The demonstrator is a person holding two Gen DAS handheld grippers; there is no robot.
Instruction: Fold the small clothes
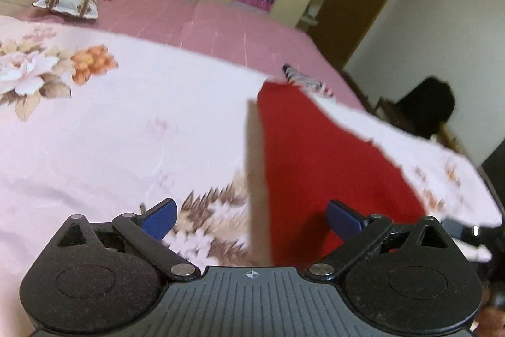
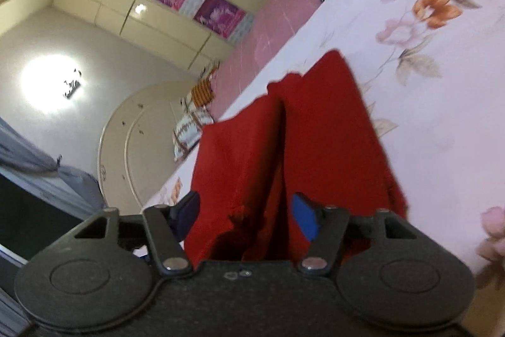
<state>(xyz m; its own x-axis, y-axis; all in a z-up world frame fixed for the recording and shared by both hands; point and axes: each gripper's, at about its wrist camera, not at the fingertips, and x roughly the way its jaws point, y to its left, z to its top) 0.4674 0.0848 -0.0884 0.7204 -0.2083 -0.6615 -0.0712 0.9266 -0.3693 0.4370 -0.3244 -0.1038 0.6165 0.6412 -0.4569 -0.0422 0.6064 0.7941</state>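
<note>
On the bedspread (image 1: pixel 126 122), red garment (image 1: pixel 315 147) lies creased.

red garment (image 1: pixel 322 153) on floral bedspread (image 1: pixel 126 122)

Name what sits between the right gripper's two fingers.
In the right wrist view, the red garment runs between the right gripper's open fingers; no pad visibly presses it. It lies on the floral sheet.
</note>
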